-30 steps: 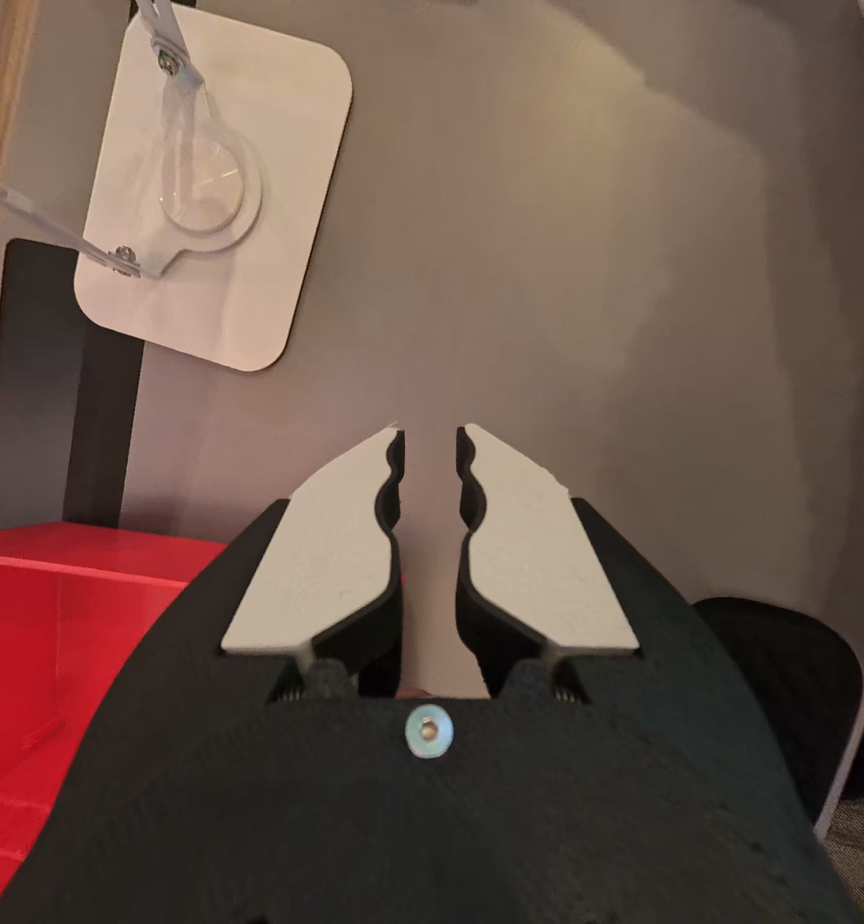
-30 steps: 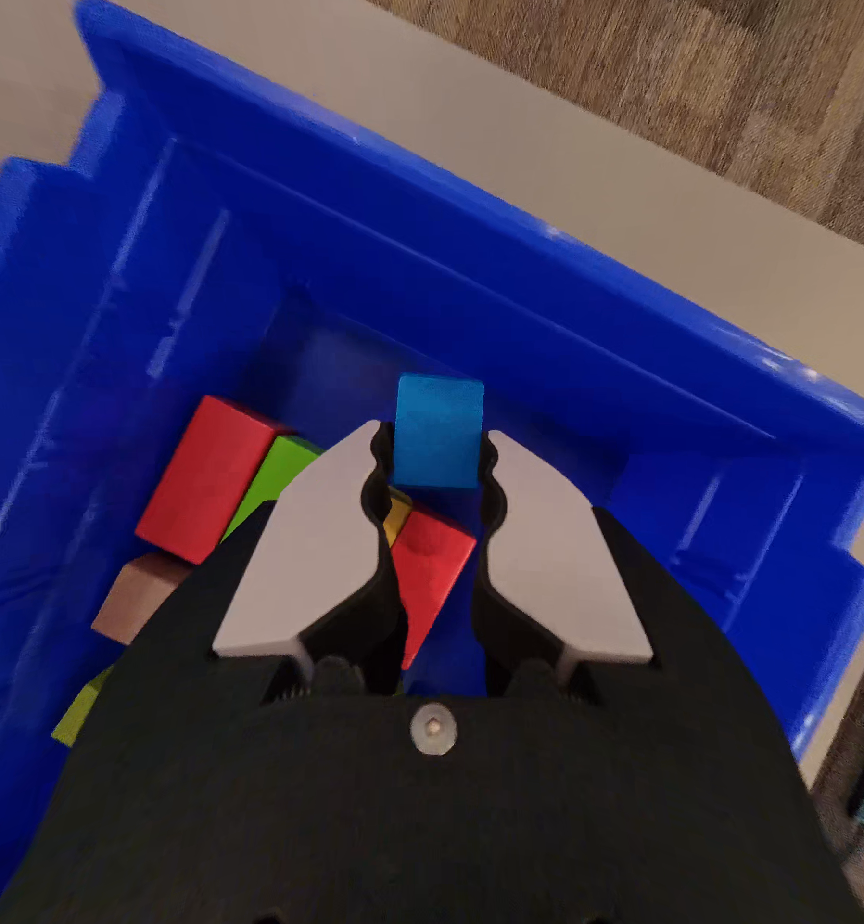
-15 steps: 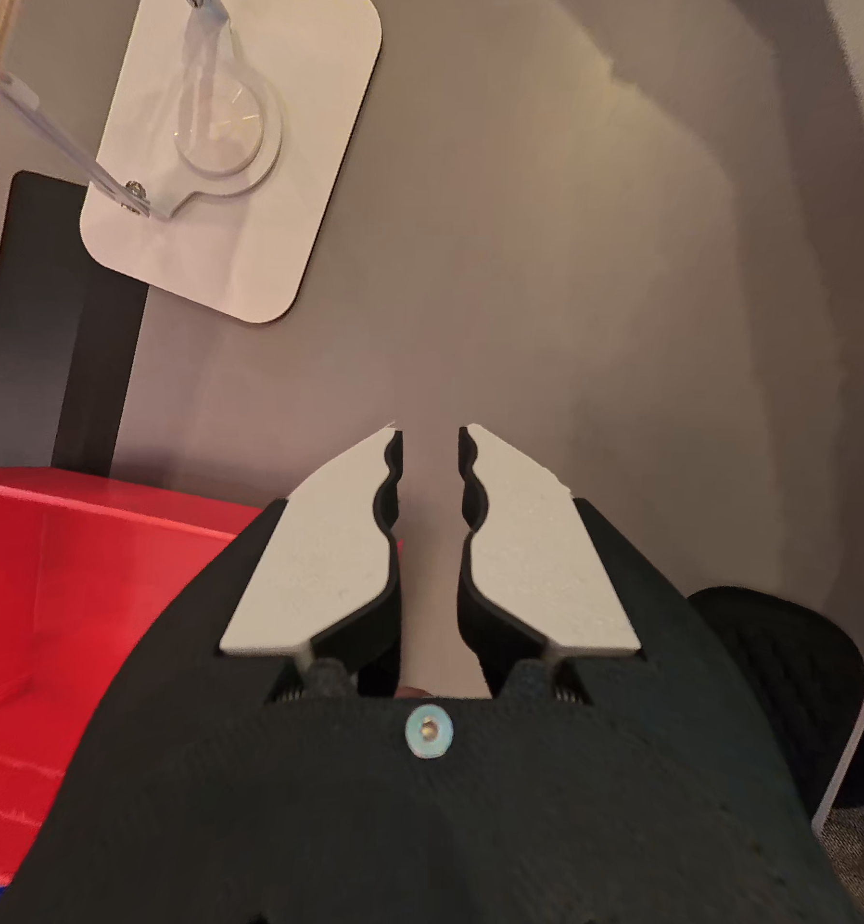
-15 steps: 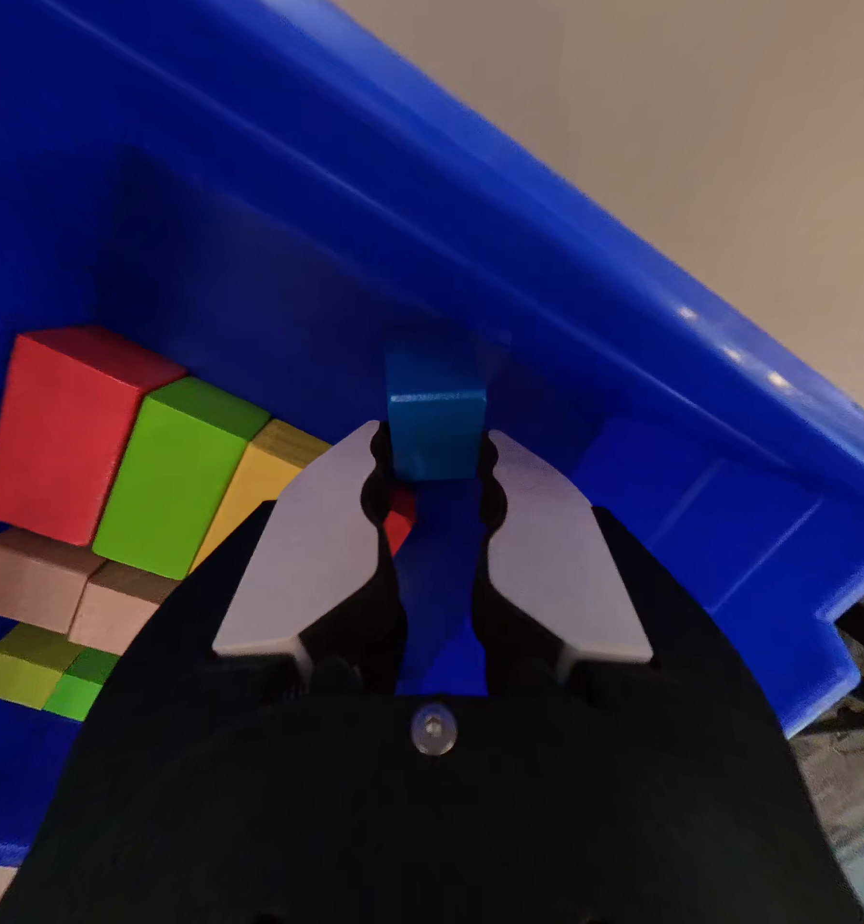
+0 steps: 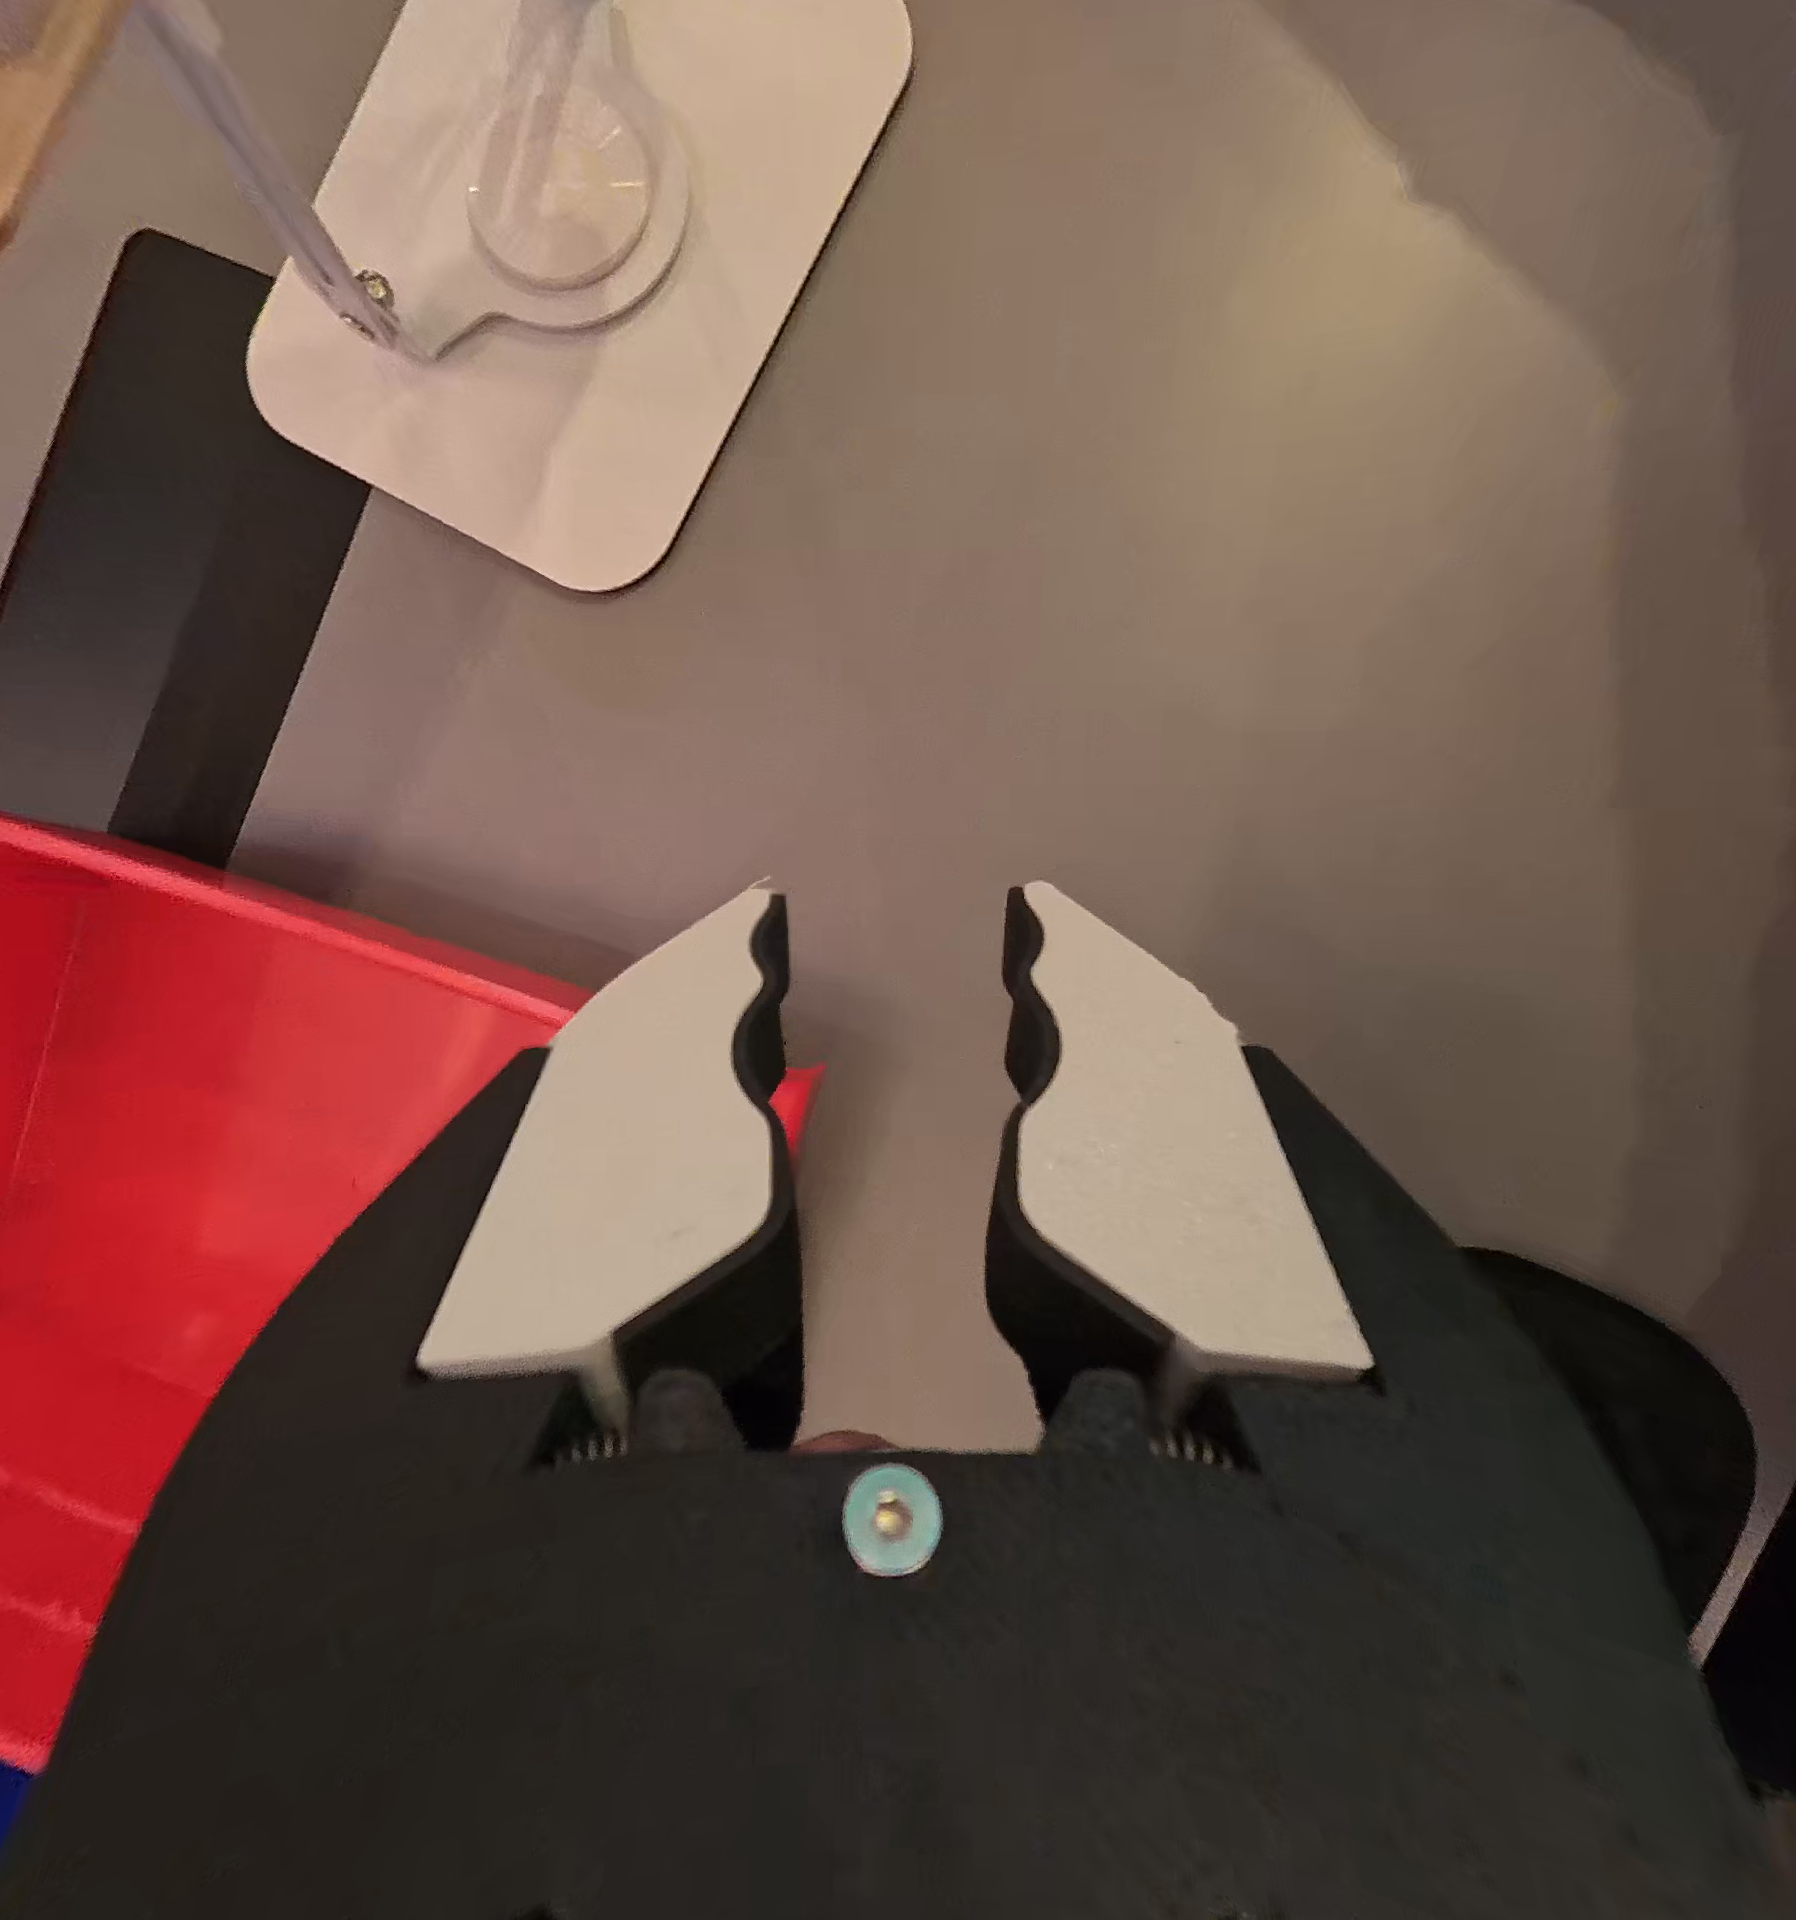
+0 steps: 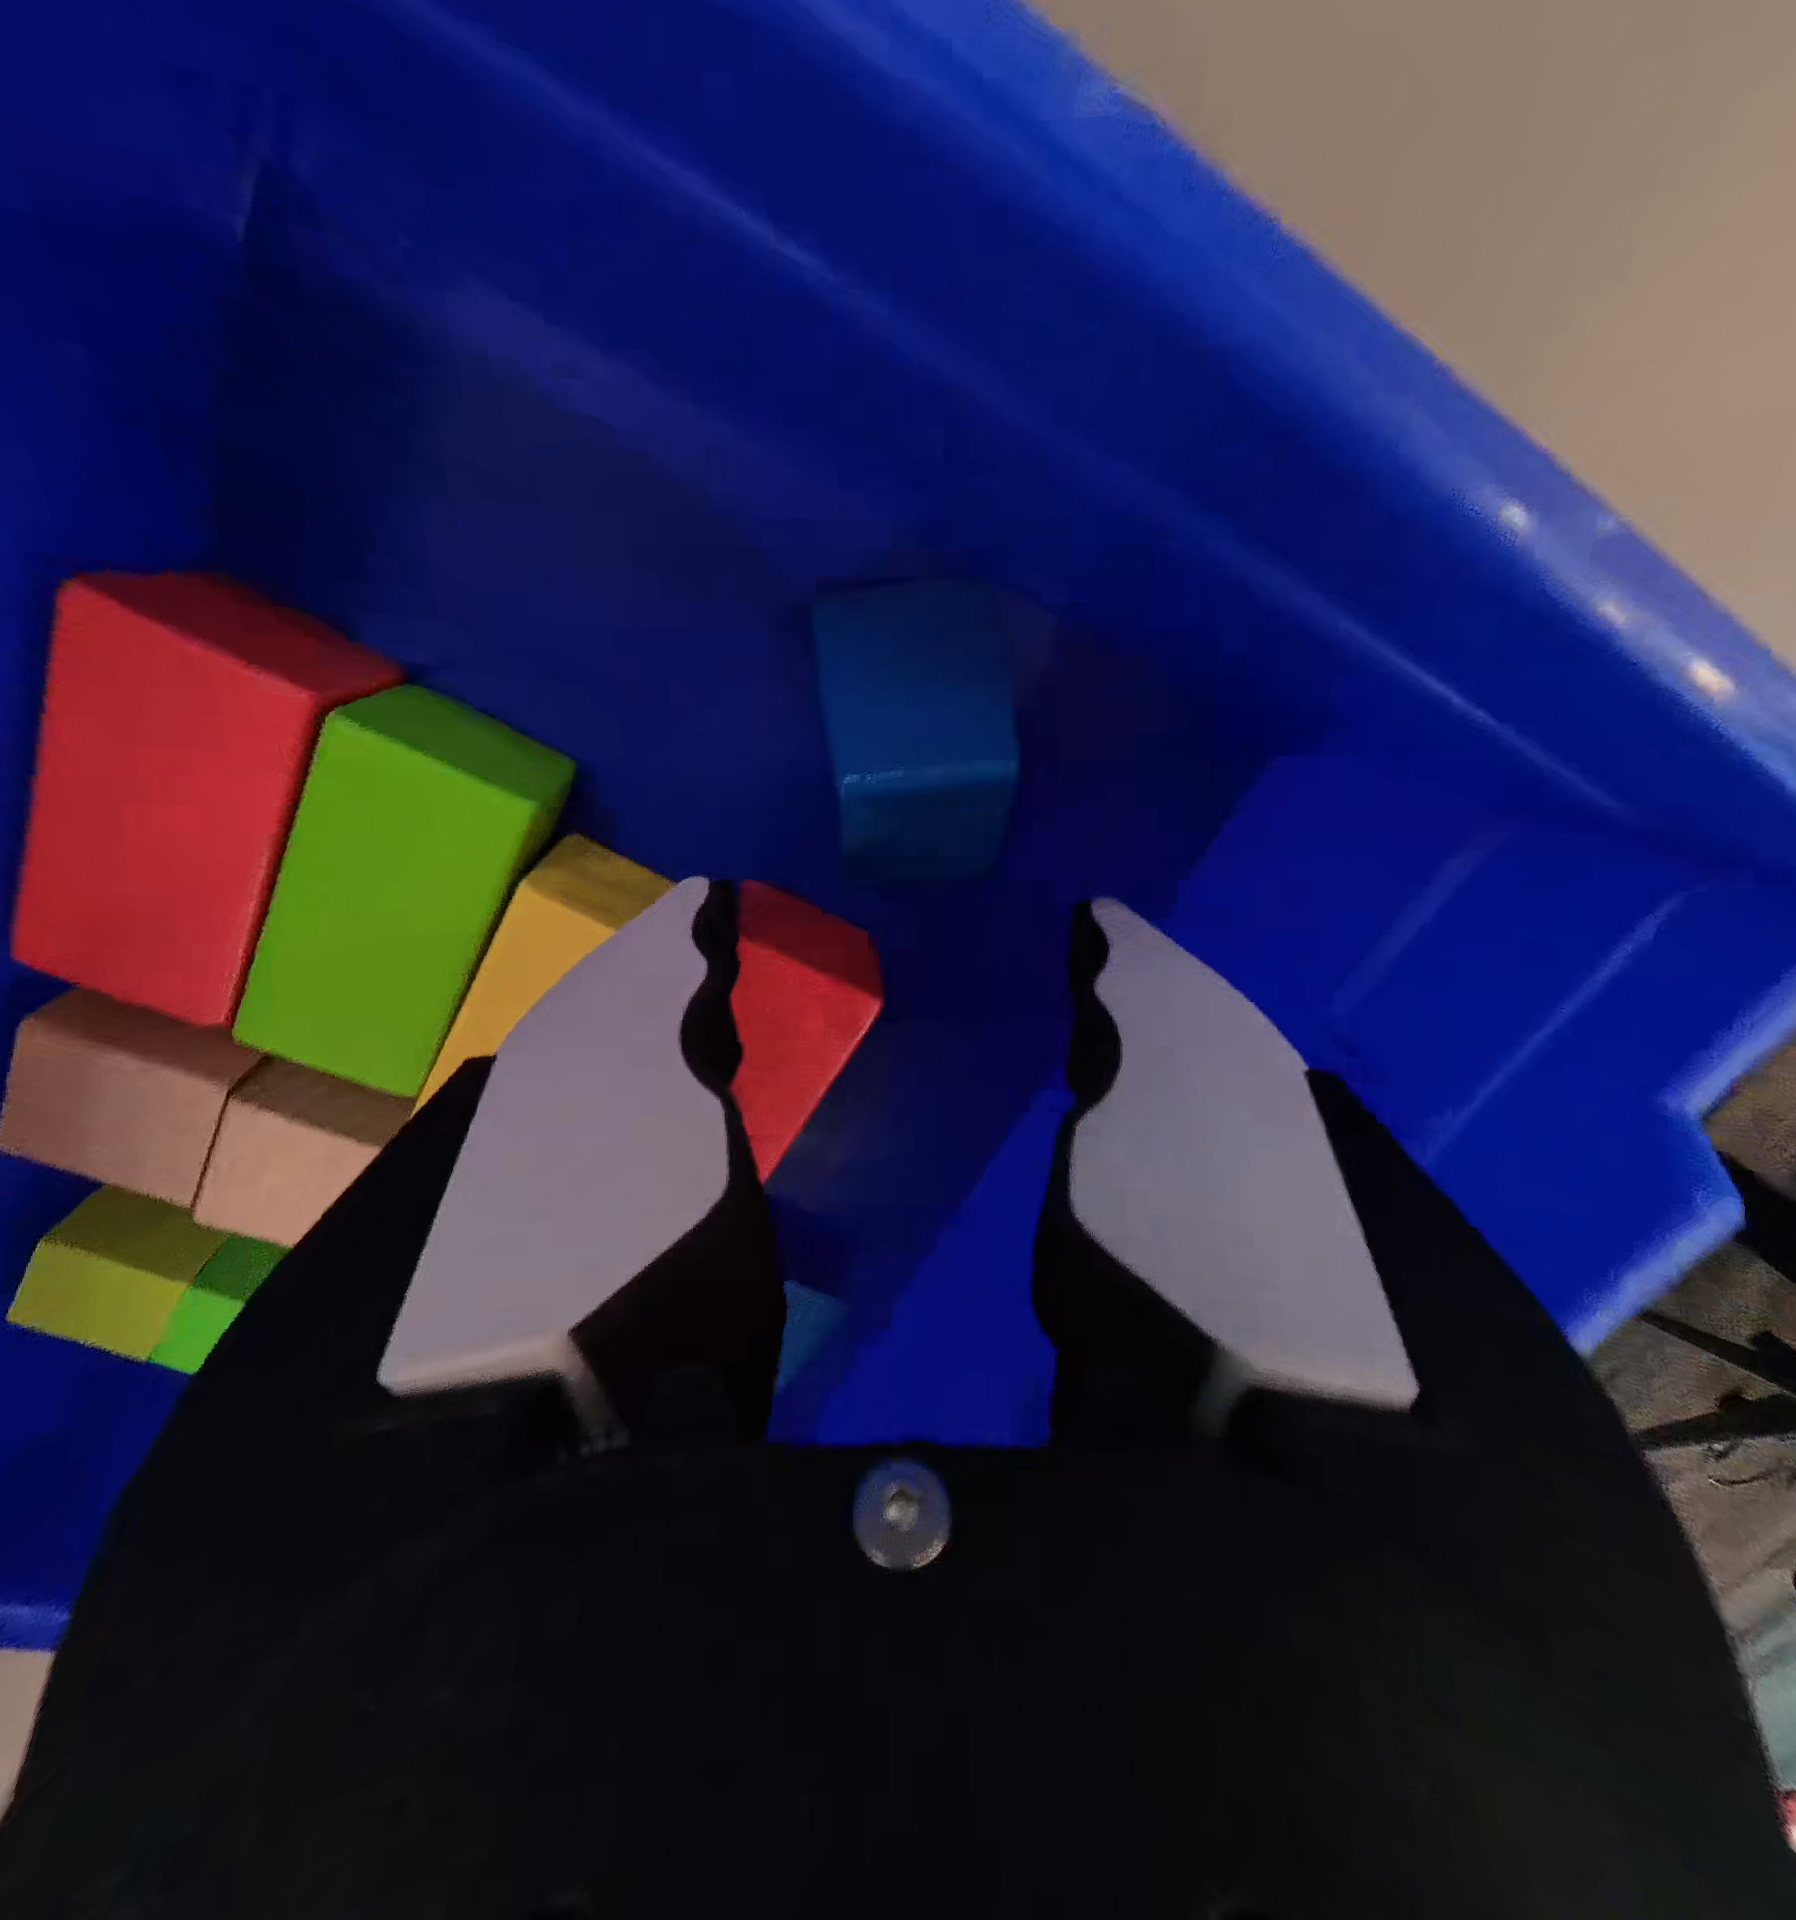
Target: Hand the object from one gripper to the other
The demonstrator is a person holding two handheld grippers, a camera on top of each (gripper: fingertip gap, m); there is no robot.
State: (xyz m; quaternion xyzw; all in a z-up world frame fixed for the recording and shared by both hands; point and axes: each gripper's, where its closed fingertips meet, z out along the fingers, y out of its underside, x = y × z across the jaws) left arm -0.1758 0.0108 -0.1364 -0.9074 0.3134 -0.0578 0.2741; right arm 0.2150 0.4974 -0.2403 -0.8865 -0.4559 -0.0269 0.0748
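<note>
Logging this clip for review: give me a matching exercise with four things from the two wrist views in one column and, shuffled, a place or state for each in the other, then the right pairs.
Things:
1. blue block
2. right claw
3. red bin
4. tall green block

Places or states:
A. stands between a big red block and a yellow block
B. open, nothing between its fingers
C. lies free in the blue bin, just beyond the fingertips
D. left of the left claw, partly behind it

Pairs: 1-C, 2-B, 3-D, 4-A
</note>
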